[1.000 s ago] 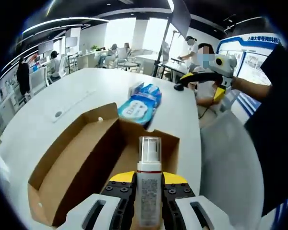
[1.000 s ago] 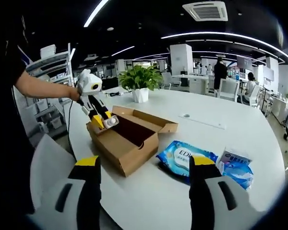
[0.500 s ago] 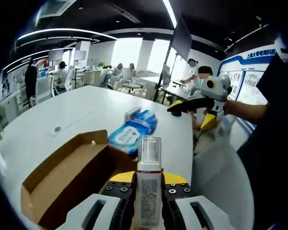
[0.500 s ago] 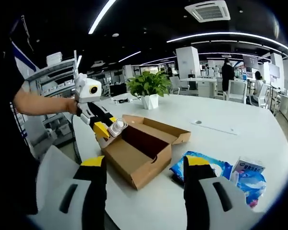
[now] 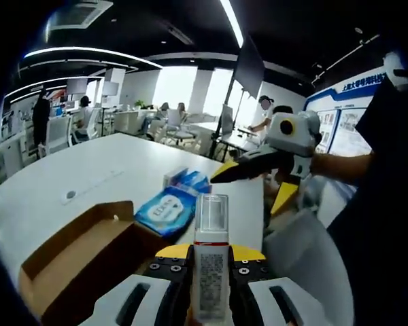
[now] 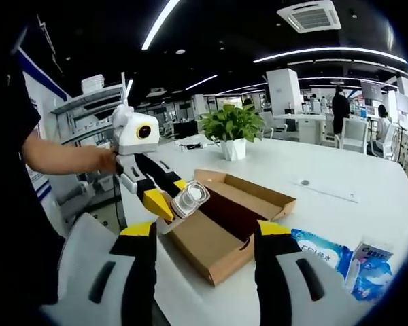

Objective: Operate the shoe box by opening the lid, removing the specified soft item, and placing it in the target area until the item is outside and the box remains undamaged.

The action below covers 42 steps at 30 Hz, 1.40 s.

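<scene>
Cardboard is forming the open shoe box [image 6: 226, 221], which is lying on the white table [image 6: 313, 173] with its lid folded back. The left gripper [image 5: 211, 261] is clenching a bottle [image 5: 211, 261] with a clear cap, upright between its fingers [image 5: 173, 266], and in the right gripper view the same bottle [image 6: 190, 199] is hanging above the near edge of the box, lifted out of it. In the left gripper view the box [image 5: 81, 255] is lying to the left of the fingers and below the bottle, and a blue wipes pack [image 5: 164, 210] is lying just past it, with a smaller tissue pack [image 5: 186, 180] touching its far end. The right gripper [image 6: 205, 238] is released, with its two fingers [image 6: 140, 272] standing wide apart and nothing between them; the box is showing in the gap between them. To the right of its fingers the wipes pack [image 6: 323, 250] and the tissue pack [image 6: 370, 268] are lying on the table. A potted plant [image 6: 232, 129] is standing far beyond the fingers.
</scene>
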{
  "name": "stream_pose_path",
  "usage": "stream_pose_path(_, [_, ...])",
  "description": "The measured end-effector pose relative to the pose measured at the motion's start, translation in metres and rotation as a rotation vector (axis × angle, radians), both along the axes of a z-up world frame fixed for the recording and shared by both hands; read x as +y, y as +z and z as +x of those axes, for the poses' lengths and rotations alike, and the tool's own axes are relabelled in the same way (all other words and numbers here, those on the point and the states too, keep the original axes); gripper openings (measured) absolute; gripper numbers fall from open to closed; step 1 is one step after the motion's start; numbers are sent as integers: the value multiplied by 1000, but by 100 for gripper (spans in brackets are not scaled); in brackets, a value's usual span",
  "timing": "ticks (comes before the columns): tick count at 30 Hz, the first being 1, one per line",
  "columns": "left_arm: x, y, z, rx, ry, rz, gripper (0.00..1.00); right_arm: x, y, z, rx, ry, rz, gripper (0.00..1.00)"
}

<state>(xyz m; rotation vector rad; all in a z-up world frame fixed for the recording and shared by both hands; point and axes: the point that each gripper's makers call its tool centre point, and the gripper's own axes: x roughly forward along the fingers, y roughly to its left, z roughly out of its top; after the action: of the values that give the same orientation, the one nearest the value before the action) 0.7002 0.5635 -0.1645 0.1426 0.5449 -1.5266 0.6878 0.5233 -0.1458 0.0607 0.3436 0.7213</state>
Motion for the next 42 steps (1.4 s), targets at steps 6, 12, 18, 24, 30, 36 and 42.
stream_pose_path(6, [-3, 1, -8, 6, -16, -30, 19, 13, 1, 1, 8, 21, 54, 47])
stream_pose_path(12, [-6, 3, -15, 26, -34, -55, 19, 22, 7, 4, 9, 33, 129, 40])
stream_pose_path(18, [-9, 6, -21, 46, -57, -87, 19, 26, 13, 6, 2, 51, 175, 34])
stream_pose_path(24, [-9, 7, -22, 51, -78, -114, 19, 28, 11, 6, -2, 69, 184, 33])
stream_pose_path(30, [-10, 6, -24, 34, -101, -122, 20, 32, 7, 6, 9, 84, 198, 27])
stream_pose_path(36, [-11, 2, -24, 36, -114, -117, 20, 33, 4, 5, 11, 93, 191, 24])
stream_pose_path(42, [-13, -3, -24, 3, -135, -90, 20, 35, 1, 5, 20, 88, 171, 22])
